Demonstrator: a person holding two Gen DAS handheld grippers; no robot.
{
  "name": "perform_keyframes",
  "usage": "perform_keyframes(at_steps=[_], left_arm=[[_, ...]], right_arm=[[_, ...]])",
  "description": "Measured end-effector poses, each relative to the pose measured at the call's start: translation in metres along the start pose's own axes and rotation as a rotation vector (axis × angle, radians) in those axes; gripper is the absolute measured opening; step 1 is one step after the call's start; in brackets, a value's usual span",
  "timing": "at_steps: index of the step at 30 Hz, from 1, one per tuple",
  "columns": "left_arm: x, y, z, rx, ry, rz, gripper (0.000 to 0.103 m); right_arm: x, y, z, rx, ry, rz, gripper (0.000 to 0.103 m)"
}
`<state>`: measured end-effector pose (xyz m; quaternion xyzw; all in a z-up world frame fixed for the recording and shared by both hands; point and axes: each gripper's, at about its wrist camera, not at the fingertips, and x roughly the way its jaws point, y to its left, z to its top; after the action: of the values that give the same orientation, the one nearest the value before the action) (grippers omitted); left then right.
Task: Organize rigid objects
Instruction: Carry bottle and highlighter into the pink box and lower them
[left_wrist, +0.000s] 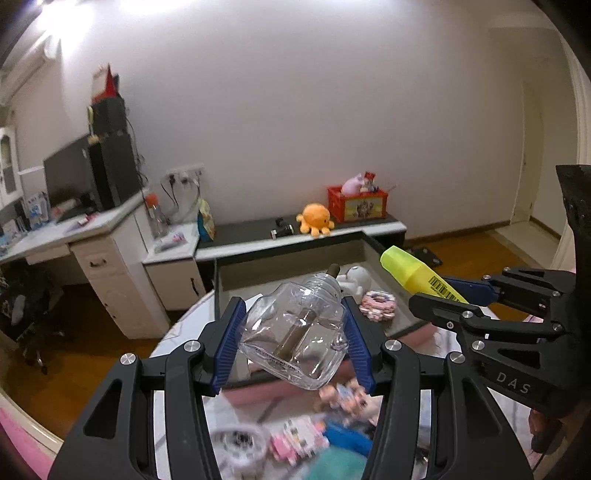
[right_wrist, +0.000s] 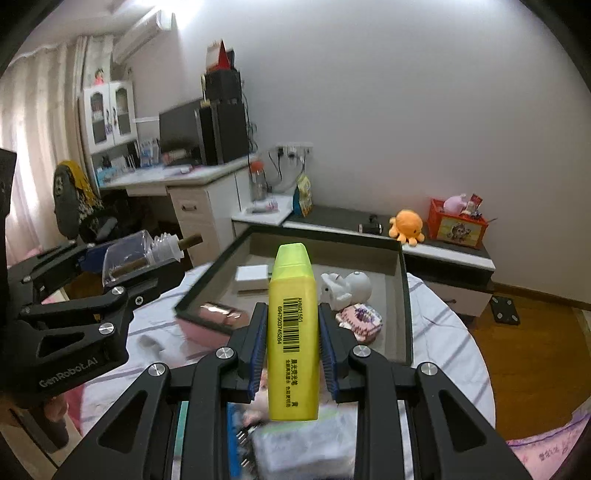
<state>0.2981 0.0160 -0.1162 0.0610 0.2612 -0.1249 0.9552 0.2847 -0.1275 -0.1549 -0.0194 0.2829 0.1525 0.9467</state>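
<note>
While jaws clamp clear bottle and yellow highlighter, grey tray below holds white figurine

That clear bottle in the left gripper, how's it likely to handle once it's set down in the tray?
The clear bottle looks thin-walled and nearly empty, so probably light and slightly squashy. Its smooth plastic may slip between the left gripper pads. Laid sideways, its flat sides should resist rolling.

Right claw clamped on yellow highlighter, cap end forward, barcode up. Beyond it, grey tray holding white figurine, white box. At left, left claw gripping clear bottle.
</note>
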Motion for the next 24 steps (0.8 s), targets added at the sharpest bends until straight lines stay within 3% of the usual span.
perform_keyframes(at_steps=[4, 12, 20, 22, 24], left_arm=[[0.062, 0.010, 0.011, -0.006, 0.105, -0.019, 0.053], [0.147, 0.026, 0.002, 0.003, 0.290, 0.031, 0.053], [0.171, 0.030, -0.011, -0.005, 0.364, 0.058, 0.055], [0.166, 0.032, -0.009, -0.007, 0.340, 0.086, 0.062], [0.159, 0.038, -0.007, -0.019, 0.328, 0.086, 0.068]], right_arm=[[0.045, -0.010, 0.015, 0.003, 0.075, 0.017, 0.027], [0.134, -0.011, 0.014, 0.006, 0.268, 0.059, 0.027], [0.153, -0.007, 0.007, -0.009, 0.323, 0.037, 0.028], [0.152, -0.007, 0.007, -0.007, 0.329, 0.040, 0.029], [0.145, -0.009, 0.007, 0.004, 0.311, 0.019, 0.044]])
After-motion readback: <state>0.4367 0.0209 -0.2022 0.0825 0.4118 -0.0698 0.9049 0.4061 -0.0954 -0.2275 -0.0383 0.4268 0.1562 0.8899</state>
